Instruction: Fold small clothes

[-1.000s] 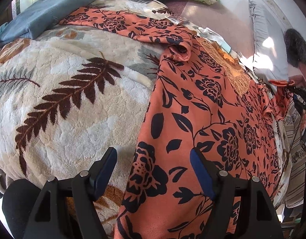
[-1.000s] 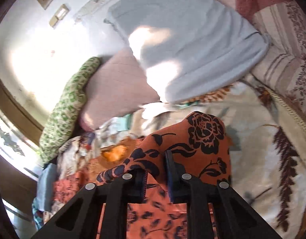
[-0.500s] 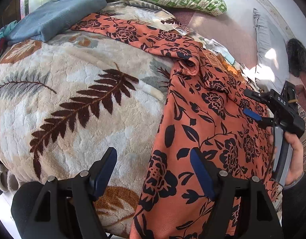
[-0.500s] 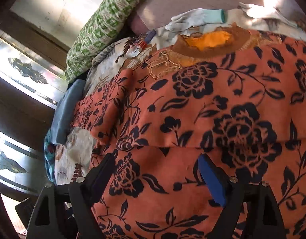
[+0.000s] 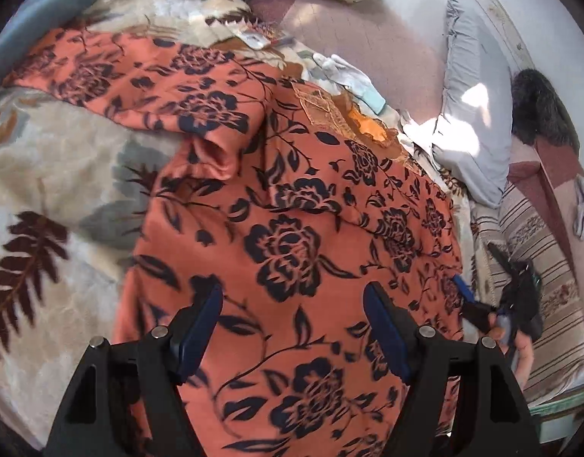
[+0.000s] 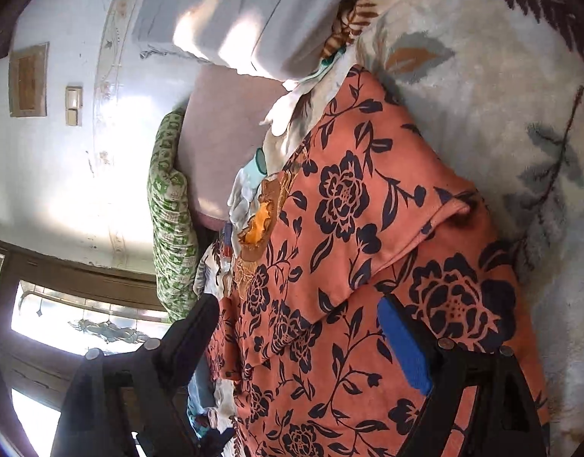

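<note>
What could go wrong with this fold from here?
The far sleeve still lies spread across the fleece blanket, so the fold may end lopsided. The folded-in flap lies loose, with both the left gripper and the right gripper open; a careless pass could drag it askew.

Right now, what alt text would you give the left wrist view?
An orange floral top lies spread on a leaf-print blanket, one sleeve stretched to the left. The open left gripper hovers over its lower part, holding nothing. At the right edge a hand holds the right gripper; pillows lie behind.
</note>
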`<state>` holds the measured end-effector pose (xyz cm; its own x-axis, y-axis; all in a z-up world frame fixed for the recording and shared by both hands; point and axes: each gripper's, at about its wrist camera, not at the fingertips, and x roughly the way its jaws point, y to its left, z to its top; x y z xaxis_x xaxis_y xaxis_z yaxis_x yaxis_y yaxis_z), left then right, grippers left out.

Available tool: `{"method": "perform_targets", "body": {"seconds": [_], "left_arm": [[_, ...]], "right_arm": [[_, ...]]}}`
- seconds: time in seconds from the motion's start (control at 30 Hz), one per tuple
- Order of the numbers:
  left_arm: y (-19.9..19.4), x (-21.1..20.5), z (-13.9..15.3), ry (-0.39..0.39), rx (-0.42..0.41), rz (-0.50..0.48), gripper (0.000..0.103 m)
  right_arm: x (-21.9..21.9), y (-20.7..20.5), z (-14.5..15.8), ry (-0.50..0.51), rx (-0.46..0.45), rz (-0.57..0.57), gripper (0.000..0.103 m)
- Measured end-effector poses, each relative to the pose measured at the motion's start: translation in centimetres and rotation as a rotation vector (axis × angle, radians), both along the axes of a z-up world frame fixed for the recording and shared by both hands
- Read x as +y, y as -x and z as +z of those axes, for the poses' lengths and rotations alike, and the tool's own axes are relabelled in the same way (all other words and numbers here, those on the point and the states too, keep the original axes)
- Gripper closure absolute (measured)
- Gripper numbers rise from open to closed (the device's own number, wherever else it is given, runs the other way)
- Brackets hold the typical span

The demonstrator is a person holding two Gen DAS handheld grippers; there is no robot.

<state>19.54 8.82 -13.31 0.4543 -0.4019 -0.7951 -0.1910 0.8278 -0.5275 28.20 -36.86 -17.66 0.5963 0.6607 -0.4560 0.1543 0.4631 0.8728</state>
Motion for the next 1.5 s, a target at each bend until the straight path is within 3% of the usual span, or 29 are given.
{"method": "perform_targets", "body": {"seconds": [0.1, 0.23, 0.37, 0.53, 0.63, 0.77, 0.8, 0.83, 0.87, 0.9, 1.0, 1.13, 1.2, 1.27, 1.33, 1.37, 1.4, 1.5], "left_arm": [[-3.1, -1.0, -0.8, 0.097, 0.037, 0.004, 0.026], [-6.6, -0.8, -2.7, 0.206, 0.116, 0.072, 0.026], [-8.8, 0.0, -3.0, 0.15, 0.124, 0.152, 0.026], [-10.7, -0.2, -1.5, 0.039, 0.06, 0.154, 0.026], [-13.0, -0.6, -3.4, 0.032, 0.126, 0.13, 0.026], [-14.7, -0.7, -2.7, 0.015, 0.09, 0.129, 0.027], [-15.0, -0.7, -2.3, 0.011, 0.066, 0.132, 0.035], [-15.2, -0.8, -2.2, -0.017, 0.056, 0.13, 0.064], [-15.5, -0.8, -2.3, -0.059, 0.065, 0.112, 0.084], [-16.0, -1.0, -2.5, -0.095, 0.081, 0.089, 0.097], [-16.7, -1.3, -2.0, -0.157, 0.051, 0.073, 0.098], [-16.6, -3.6, 3.7, -0.372, -0.199, -0.006, 0.098], [-16.5, -4.0, 4.9, -0.437, -0.259, -0.032, 0.098], [-17.3, -3.4, 2.6, -0.454, -0.174, -0.024, 0.098], [-18.6, -2.1, -2.1, -0.442, 0.027, -0.018, 0.093], [-18.3, -1.3, -3.5, -0.4, 0.038, 0.007, 0.093], [-17.6, -1.0, -3.3, -0.376, -0.019, 0.038, 0.091], [-17.4, -1.7, -2.3, -0.42, -0.005, 0.003, 0.084]], "right_arm": [[0.1, 0.4, -0.7, 0.037, -0.002, 0.035, 0.015], [0.4, -0.7, 0.6, 0.087, -0.073, 0.056, 0.015], [-0.3, -3.3, 2.2, 0.12, -0.112, 0.053, 0.015], [-0.8, -5.2, 1.2, 0.186, -0.089, 0.079, 0.015], [-1.0, -5.9, -0.2, 0.185, -0.06, 0.069, 0.015], [-1.9, -5.9, -0.6, 0.175, -0.072, 0.049, 0.015], [-2.2, -6.0, -0.5, 0.168, -0.075, 0.048, 0.015], [-2.4, -6.2, -0.4, 0.158, -0.077, 0.047, 0.015], [-2.6, -6.5, -0.4, 0.146, -0.075, 0.044, 0.015], [-2.8, -6.8, -0.6, 0.129, -0.072, 0.04, 0.015], [-3.3, -7.7, -2.0, 0.092, -0.014, 0.026, 0.016], [-2.9, -7.7, -2.1, 0.136, -0.028, 0.054, 0.016], [-2.6, -7.8, -2.0, 0.167, -0.033, 0.073, 0.016], [-2.5, -7.9, -2.0, 0.171, -0.027, 0.07, 0.016], [-2.4, -8.0, -1.8, 0.168, -0.015, 0.065, 0.016], [-2.3, -8.0, -1.5, 0.176, -0.01, 0.069, 0.016], [-2.2, -7.9, -1.1, 0.186, -0.005, 0.073, 0.015], [-2.0, -7.6, 0.9, 0.183, -0.057, 0.09, 0.015]]}}
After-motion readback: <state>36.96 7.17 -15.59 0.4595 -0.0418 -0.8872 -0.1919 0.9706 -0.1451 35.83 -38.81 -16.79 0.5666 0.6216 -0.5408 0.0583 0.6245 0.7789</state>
